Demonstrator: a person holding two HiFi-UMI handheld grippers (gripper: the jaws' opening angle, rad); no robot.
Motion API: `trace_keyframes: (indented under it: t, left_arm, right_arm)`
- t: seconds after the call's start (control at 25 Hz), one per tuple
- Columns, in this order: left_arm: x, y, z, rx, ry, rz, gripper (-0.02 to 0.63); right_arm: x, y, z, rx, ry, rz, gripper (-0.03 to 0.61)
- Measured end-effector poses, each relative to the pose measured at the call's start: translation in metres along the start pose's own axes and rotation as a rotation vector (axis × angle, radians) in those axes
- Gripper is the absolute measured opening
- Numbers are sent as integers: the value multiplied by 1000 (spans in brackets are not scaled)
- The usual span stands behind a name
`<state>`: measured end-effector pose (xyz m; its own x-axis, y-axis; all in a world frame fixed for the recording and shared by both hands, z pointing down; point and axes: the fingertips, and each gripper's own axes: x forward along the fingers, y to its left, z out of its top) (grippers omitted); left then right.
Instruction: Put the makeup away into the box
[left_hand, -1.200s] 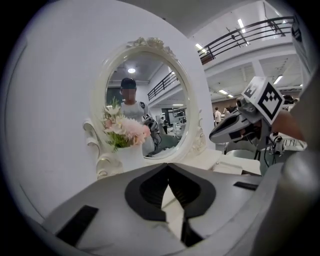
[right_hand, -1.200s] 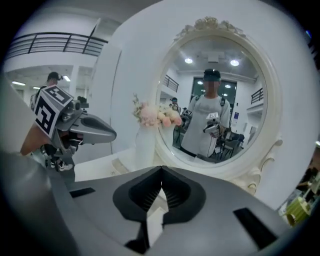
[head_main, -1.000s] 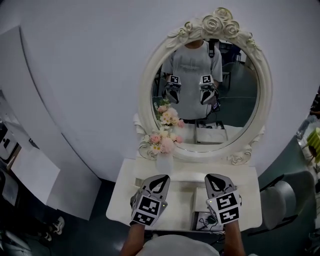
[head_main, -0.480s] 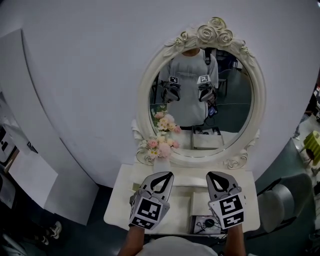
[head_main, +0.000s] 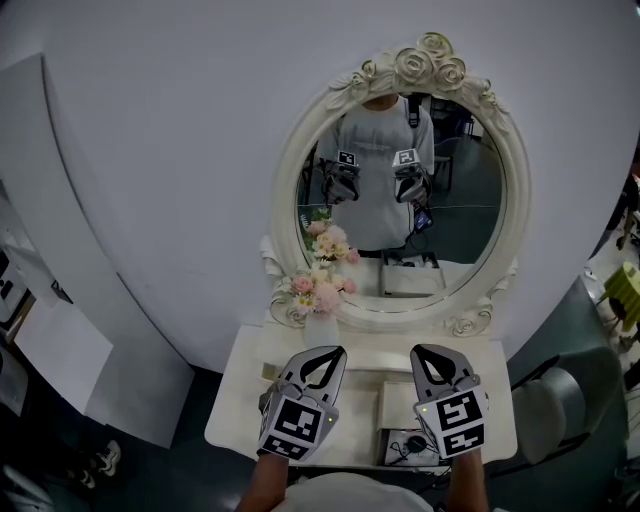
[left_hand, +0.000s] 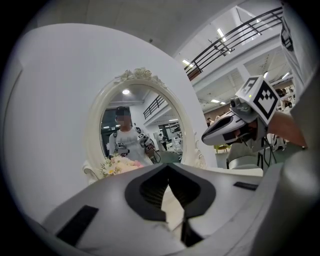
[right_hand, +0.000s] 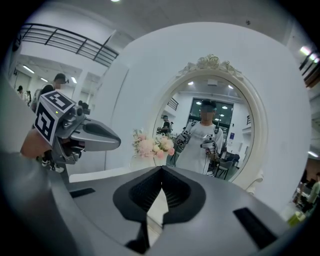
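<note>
White dominates: an oval mirror (head_main: 400, 200) in a carved frame stands behind a white worktop (head_main: 240, 425), with a vase of pink flowers (head_main: 320, 292) at the mirror's left foot. The pale box (head_main: 388, 410) sits on the worktop's right half, partly hidden under the right gripper (head_main: 428, 350). Small dark things (head_main: 410, 444) lie inside it, too small to name. A little yellowish thing (head_main: 268, 372) rests on the worktop just left of the left gripper (head_main: 322, 352); I cannot tell whether it is makeup.

Both grippers hover side by side above the worktop, jaws pressed together with nothing between them. That fits hands poised to collect makeup, and equally hands clear of a box already filled. Either way, handling this well means keeping both grippers clear of the vase and the mirror frame. It also means getting an open look at the box, which the grippers partly block in the head view.
</note>
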<state>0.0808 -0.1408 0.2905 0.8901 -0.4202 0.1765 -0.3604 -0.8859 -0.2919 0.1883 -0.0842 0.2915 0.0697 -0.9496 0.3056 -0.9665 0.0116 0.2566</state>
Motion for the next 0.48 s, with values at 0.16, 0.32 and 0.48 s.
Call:
trace_keyframes:
  t: [0.16, 0.32, 0.48]
  left_arm:
    - [-2, -3, 0, 1, -7, -9, -3]
    - [-3, -5, -1, 0, -6, -15, -3]
    - [-3, -6, -3, -2, 0, -19, -3]
  right_arm:
    - [-1, 0, -5, 1, 7, -6, 2]
    - [-2, 2, -9, 4, 18, -8, 2]
    - [-1, 3, -12, -4, 25, -4, 3]
